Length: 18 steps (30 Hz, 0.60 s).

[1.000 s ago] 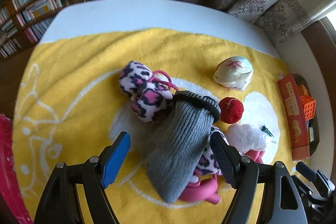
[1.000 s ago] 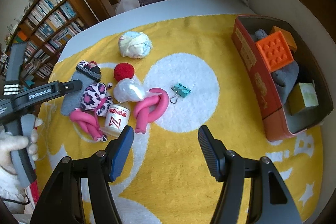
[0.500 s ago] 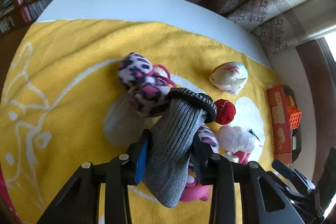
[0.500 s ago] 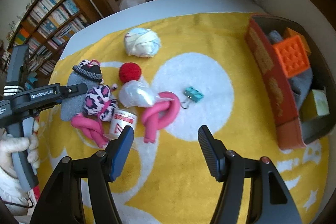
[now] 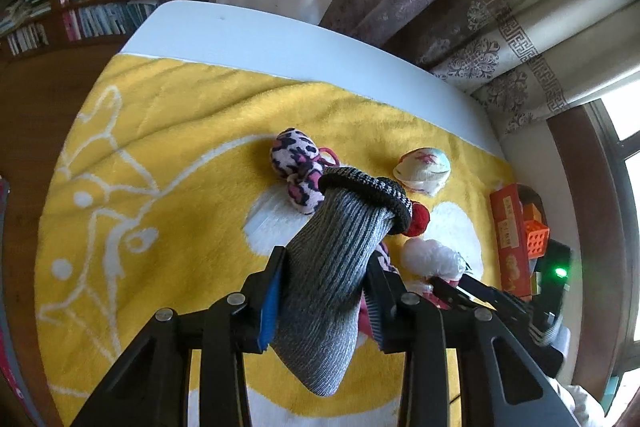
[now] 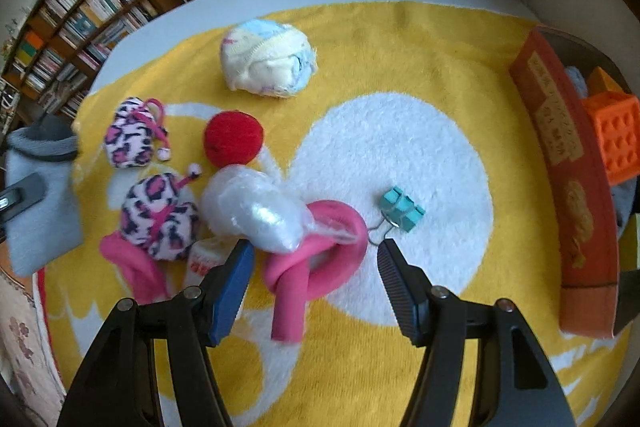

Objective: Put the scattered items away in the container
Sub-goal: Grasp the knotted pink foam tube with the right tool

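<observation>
White worktop point(image 5: 280, 39), yellow towel point(image 6: 400, 39) with white shapes spread over most of it. Orange-red container point(image 6: 560, 131) at the towel's right edge — orange studded block point(image 6: 616, 135) and some grey fabric inside.

Left gripper point(image 5: 326, 291) has its fingers point(image 5: 270, 299) pinching the grey knit sock point(image 5: 336, 267) mid-body; sock lifted off the towel, cuff with dark band pointing away from the camera, toe hanging below the fingers. In the right wrist view the same sock sits at far left, blurred.

Right gripper point(image 6: 314, 269) fingers spread wide, holding nothing, hovering over the pink foam twist point(image 6: 312, 267) — can't tell if touching.

Scattered items on the towel:
- pastel balled-up sock point(image 6: 268, 63), alone toward the far side
- clear plastic bag wad point(image 6: 252, 211), lying on the pink twist's upper loop
- second pink foam piece point(image 6: 136, 267) at lower left, under a leopard-print pouch point(image 6: 160, 223)
- another leopard-print pouch point(image 6: 130, 133) just behind it, pink drawstring showing
- red pompom ball point(image 6: 233, 139) between pouches and bag wad, touching the wad
- small white cup with red print point(image 6: 204, 259), mostly hidden beside the right gripper's left finger
- teal binder clip point(image 6: 402, 213) on the white circle, just right of the pink twist
</observation>
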Each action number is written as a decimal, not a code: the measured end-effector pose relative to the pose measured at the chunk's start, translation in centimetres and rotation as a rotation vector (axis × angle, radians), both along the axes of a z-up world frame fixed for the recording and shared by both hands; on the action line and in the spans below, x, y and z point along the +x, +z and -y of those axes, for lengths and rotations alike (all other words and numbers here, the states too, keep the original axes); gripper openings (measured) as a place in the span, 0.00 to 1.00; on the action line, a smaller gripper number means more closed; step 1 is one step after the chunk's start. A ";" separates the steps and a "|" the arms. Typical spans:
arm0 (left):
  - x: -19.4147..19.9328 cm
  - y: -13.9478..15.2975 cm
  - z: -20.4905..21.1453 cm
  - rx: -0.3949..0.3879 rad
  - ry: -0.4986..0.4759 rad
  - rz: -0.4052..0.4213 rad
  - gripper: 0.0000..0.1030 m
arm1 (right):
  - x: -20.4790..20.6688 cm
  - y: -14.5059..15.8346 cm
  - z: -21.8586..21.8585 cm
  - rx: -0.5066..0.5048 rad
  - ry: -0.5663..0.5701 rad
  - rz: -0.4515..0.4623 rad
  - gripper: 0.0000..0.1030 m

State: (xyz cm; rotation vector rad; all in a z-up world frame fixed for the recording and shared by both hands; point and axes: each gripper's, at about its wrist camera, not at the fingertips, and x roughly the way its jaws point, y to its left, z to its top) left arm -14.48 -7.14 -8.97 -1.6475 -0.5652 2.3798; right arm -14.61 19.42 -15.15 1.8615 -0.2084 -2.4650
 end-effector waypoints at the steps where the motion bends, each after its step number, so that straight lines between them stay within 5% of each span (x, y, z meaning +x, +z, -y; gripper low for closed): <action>1: 0.3 0.2 0.1 -0.003 0.003 -0.002 0.37 | -0.1 -0.3 0.1 0.006 0.004 0.007 0.64; 10: 1.5 0.8 0.1 -0.020 0.037 0.002 0.37 | 1.1 -0.2 0.3 0.047 0.067 -0.010 0.57; 18: 2.2 2.1 -2.9 -0.028 0.006 -0.018 0.37 | 3.8 3.4 -2.2 0.003 0.039 -0.082 0.57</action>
